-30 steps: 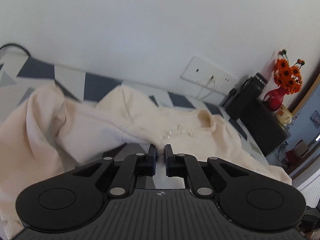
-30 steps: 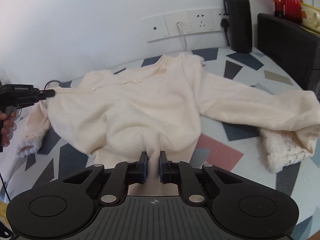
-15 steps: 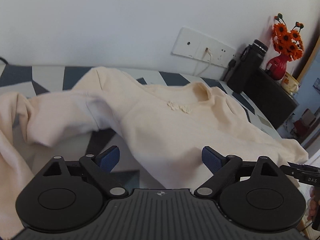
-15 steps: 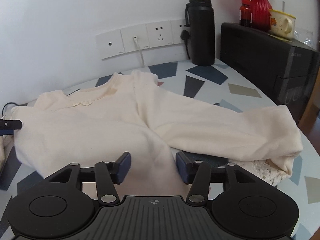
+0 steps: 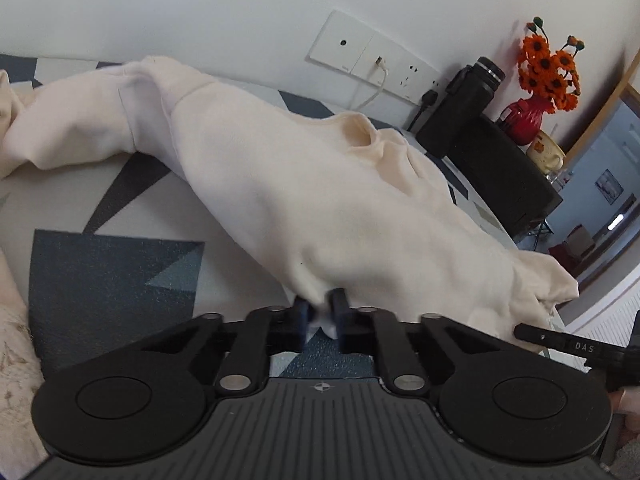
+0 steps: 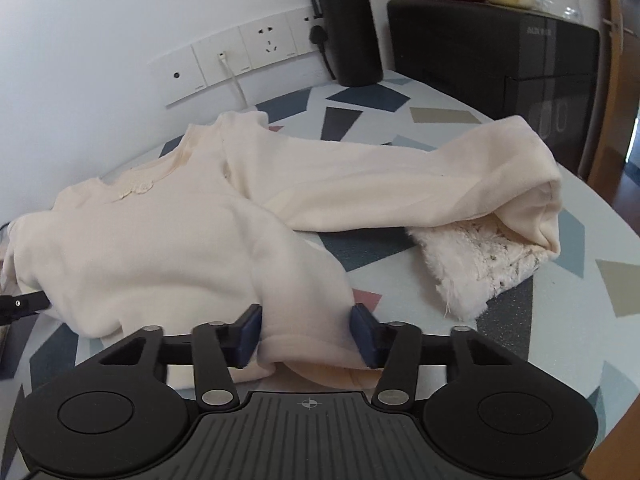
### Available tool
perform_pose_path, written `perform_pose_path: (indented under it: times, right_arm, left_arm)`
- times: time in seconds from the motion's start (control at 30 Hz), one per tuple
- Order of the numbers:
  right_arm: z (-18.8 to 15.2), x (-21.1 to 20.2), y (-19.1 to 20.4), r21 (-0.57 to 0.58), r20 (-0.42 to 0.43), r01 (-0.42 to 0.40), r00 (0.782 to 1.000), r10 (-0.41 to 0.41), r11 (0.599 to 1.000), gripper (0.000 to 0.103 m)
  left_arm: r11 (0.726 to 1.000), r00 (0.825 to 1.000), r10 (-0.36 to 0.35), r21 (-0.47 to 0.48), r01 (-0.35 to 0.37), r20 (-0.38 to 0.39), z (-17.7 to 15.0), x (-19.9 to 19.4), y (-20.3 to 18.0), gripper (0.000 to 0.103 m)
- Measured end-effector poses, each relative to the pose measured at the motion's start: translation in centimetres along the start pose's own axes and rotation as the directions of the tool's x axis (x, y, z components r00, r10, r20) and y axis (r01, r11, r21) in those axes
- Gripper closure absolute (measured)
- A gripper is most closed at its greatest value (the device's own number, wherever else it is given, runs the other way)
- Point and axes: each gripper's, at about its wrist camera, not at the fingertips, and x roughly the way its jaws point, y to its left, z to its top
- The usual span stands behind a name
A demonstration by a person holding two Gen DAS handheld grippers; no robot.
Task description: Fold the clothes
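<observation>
Left gripper (image 5: 320, 314) clenched on the near hem of the cream sweater (image 5: 320, 200). Right gripper (image 6: 306, 332) has the hem's other bunch between its pads (image 6: 362, 334), jaws closing, not yet clamped. Sweater lies face up across the patterned tabletop (image 6: 440, 120), collar toward the wall edge, right sleeve (image 6: 440, 184) doubled over its lace cuff (image 6: 476, 268) toward the right edge. Step looks like regrasping the hem; next likely needs both grips firm, then lifting it toward the collar.

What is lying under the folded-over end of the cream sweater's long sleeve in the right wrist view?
A fluffy white lace-trimmed cuff sticks out from under the cream sweater's sleeve, resting on the patterned tabletop. How far it runs beneath the sleeve is covered.
</observation>
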Motion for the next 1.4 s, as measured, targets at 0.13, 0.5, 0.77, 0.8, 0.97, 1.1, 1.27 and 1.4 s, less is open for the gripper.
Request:
perform_pose_path:
  times: [0.13,0.5,0.77,0.8,0.97,1.1,1.27,1.4]
  right_arm:
    - [0.2,-1.4,0.2,-0.028,0.006,-0.083,0.996,0.084,0.996,0.089]
    - [2.2,-4.1,2.6,-0.089,0.038,-0.221,0.974,0.225,0.971,0.089]
    - [1.2,-2.9,2.2,-0.087,0.03,-0.025,0.999,0.028,0.996,0.055]
    - [0.8,-3.2,2.6,-0.138,0.041,0.004,0.999,0.001,0.99,0.042]
    - [-1.3,-4.4,3.7,-0.325,0.022,0.046,0.999,-0.041,0.945,0.038]
    - [-2.8,-4.9,4.1,-0.384,-0.014,0.02,1.0,-0.027,0.923,0.033]
    - [-3.2,-4.2,4.2,-0.381,-0.014,0.026,0.999,-0.034,0.924,0.035]
    - [-2.4,-3.8,4.0,-0.395,-0.017,0.054,0.998,-0.066,0.917,0.037]
  left_arm:
    - [0.992,0.991,-0.118,-0.025,0.12,0.064,1.1,-4.1,-0.1,0.097]
    - [0.996,0.973,-0.089,0.02,0.087,0.215,6.0,-9.6,-1.8,0.087]
    - [0.983,0.99,0.125,0.125,-0.133,0.071,2.8,-4.3,-1.0,0.018]
    - [0.981,0.989,0.133,0.135,-0.142,0.07,2.2,-4.7,-1.0,0.016]
    - [0.972,0.983,0.173,0.151,-0.181,0.063,-0.6,-7.5,-0.4,0.013]
    - [0.978,0.99,0.118,0.16,-0.13,0.079,-2.5,-9.3,-0.6,0.01]
    - [0.935,0.996,0.055,0.346,-0.077,0.073,-4.2,-9.4,-2.9,0.009]
    - [0.935,0.999,0.049,0.352,-0.052,0.019,-5.1,-9.4,-3.2,0.009]
